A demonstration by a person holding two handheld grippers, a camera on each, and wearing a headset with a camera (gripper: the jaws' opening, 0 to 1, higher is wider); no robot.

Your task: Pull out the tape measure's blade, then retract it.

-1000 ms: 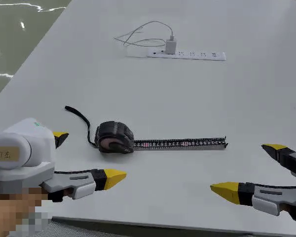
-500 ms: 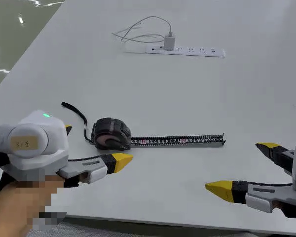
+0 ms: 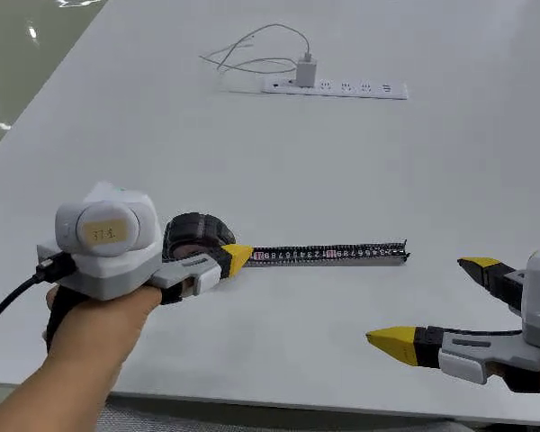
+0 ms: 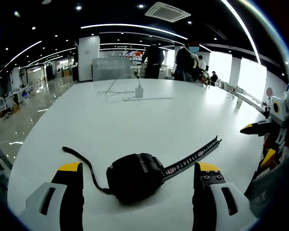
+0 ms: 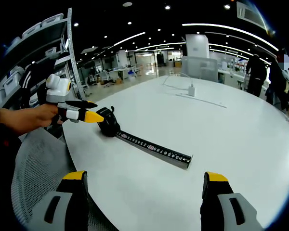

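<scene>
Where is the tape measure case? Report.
Head view, left side: the tape measure case lies on the white table between the left gripper's open jaws.

My left gripper (image 3: 202, 252) is up at the tape measure (image 3: 193, 232), near yellow tip right where the blade (image 3: 333, 255) leaves the case. The blade lies flat on the table (image 3: 342, 171), run out rightward. My right gripper (image 3: 432, 301) hangs near right, jaws spread wide, apart from the blade's end.

Your left tool (image 4: 138, 167) has come forward to the tape measure case (image 3: 193, 236). A second ago the case lay ahead of the tool's tips; now it sits between the spread jaws, with a gap on each side.
</scene>
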